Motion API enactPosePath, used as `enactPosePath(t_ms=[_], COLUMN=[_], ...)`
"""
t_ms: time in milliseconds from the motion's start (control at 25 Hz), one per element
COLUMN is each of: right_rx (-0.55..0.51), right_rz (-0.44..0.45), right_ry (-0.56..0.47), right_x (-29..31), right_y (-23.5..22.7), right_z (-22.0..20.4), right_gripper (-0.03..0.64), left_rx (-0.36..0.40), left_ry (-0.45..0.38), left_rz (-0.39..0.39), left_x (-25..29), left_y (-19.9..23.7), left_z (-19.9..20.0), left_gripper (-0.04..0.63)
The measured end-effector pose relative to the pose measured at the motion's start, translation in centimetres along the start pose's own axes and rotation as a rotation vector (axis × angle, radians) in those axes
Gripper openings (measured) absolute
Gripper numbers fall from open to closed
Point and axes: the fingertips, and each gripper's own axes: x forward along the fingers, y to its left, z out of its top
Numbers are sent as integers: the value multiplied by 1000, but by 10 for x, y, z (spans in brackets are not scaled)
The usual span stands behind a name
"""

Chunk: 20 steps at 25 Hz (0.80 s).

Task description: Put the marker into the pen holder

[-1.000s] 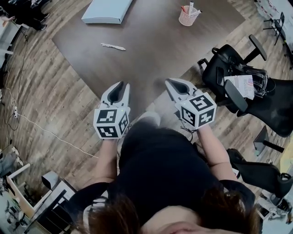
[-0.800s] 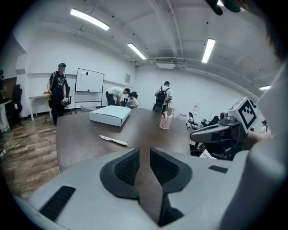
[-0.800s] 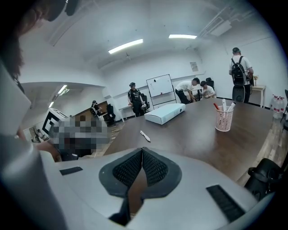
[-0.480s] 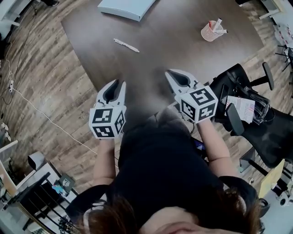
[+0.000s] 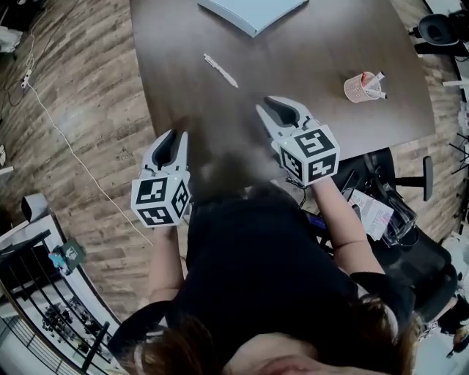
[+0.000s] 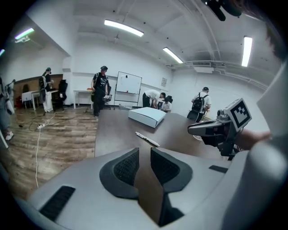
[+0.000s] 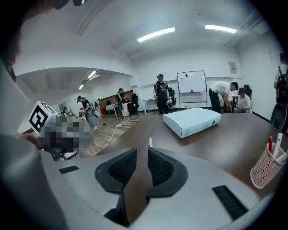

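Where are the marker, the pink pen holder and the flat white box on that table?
marker (image 5: 220, 70), head view, middle of its barrel.
pen holder (image 5: 357, 89), head view, its pink mesh wall.
white box (image 5: 253, 10), head view, its top face.

White marker (image 5: 220, 70), pink mesh pen holder (image 5: 359, 88), dark brown table (image 5: 315, 44)

A slim white marker (image 5: 220, 70) lies flat and slanted toward the desk's (image 5: 308, 44) left edge. The pink mesh pen holder (image 5: 360, 86) stands upright near the right edge.
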Motion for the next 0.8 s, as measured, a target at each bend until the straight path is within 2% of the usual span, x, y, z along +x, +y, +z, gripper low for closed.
enactPosePath(t_ms=[400, 800], right_rx=[-113, -139], right_rz=[111, 91], right_ry=[89, 163], right_x=[62, 121], right_y=[-5, -17], right_z=[-2, -22], right_gripper=[118, 124], left_rx=[-140, -193], left_ry=[4, 42], left_rz=[189, 289], left_x=[-25, -40], left_y=[23, 41], left_z=[-23, -43], left_gripper=[97, 97])
